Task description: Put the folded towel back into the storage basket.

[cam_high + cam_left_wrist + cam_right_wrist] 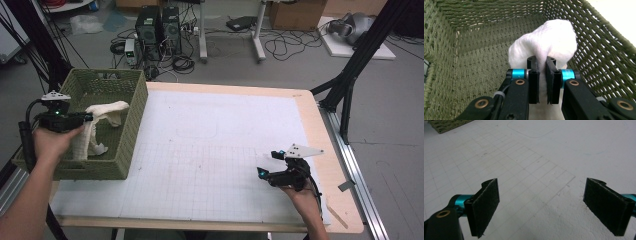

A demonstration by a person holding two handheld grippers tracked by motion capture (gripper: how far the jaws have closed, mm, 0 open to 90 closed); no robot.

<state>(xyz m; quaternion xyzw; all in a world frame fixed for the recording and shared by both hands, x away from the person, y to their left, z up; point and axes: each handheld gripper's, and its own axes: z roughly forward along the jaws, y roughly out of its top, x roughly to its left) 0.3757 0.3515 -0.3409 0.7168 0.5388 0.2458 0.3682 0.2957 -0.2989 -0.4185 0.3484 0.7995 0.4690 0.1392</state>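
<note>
The left hand-held gripper is clamped on a white cloth, which hangs inside the basket; soft and light, the cloth will likely sag and drape, so a bunched fold is best pinched; right hand-held gripper gapes wide, empty, over the counter, well apart from the basket.

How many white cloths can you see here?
1. The white cloth hangs from the left gripper, whose fingers pinch it over the green woven basket at the table's left. More could lie hidden behind the basket's near wall.
</note>
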